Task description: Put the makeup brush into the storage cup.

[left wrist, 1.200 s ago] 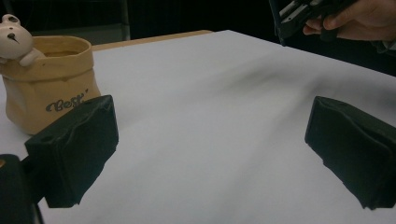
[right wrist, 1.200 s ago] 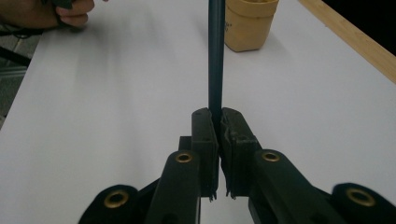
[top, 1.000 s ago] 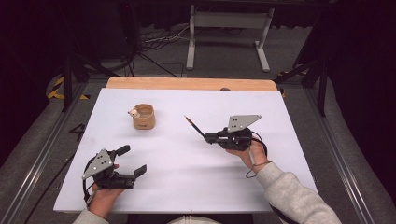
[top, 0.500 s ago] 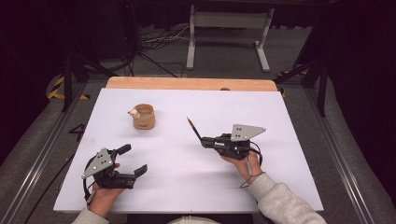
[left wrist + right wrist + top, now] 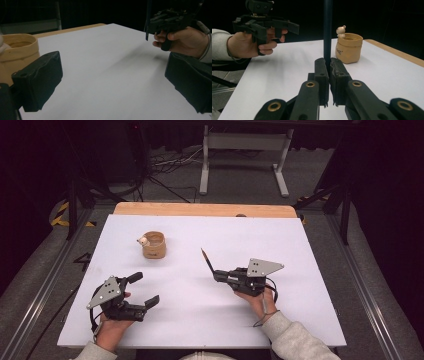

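My right gripper (image 5: 219,275) is right of the table's middle, shut on a thin dark pencil (image 5: 207,261) that slants up and away to the left. In the right gripper view the pencil (image 5: 327,30) rises straight from the closed jaws of the gripper (image 5: 329,72). A tan pot (image 5: 153,246) with a small white figure (image 5: 143,240) on its rim stands at the back left. My left gripper (image 5: 145,289) rests near the front left, open and empty. Its own view shows the jaws of the gripper (image 5: 112,82) wide apart, with the pot (image 5: 17,50) beyond the left one.
A white sheet (image 5: 300,255) covers the table, with a wooden edge (image 5: 200,209) along the far side. Behind the table stand a metal frame (image 5: 245,150) and cables on the floor. Dark rails run along both sides.
My right gripper has drawn back a little toward the person and sunk slightly, with the pencil still in it. The left gripper and the pot have not moved.
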`<move>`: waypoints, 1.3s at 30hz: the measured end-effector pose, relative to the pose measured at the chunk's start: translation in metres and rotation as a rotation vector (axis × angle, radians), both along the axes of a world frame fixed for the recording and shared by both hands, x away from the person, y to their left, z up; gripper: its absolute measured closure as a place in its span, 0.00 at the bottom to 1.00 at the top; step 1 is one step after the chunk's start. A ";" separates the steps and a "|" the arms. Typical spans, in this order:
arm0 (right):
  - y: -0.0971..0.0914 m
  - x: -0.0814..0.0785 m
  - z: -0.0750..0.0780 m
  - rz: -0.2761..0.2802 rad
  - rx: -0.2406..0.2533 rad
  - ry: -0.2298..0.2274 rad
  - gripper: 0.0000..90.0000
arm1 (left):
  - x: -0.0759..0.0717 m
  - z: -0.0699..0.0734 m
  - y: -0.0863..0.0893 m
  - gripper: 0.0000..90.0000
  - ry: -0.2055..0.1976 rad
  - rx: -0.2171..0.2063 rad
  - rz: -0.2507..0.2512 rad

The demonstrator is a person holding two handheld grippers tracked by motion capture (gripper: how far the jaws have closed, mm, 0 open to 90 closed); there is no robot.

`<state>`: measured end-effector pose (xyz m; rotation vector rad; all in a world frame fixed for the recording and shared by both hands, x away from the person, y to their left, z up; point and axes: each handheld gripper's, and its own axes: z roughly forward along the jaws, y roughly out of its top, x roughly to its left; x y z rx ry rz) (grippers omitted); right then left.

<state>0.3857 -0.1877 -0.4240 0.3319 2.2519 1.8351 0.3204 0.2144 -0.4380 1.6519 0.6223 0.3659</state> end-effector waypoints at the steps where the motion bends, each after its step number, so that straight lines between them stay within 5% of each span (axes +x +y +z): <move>1: 0.001 0.000 -0.001 0.000 0.001 -0.002 0.94 | 0.000 0.002 -0.001 0.03 0.001 -0.014 -0.010; 15: 0.011 -0.002 -0.006 0.006 -0.012 -0.001 0.94 | 0.009 0.018 -0.012 0.04 0.002 -0.044 -0.062; 39: 0.021 -0.003 -0.014 0.010 -0.015 0.007 0.94 | 0.031 0.043 -0.060 0.05 -0.016 -0.062 -0.138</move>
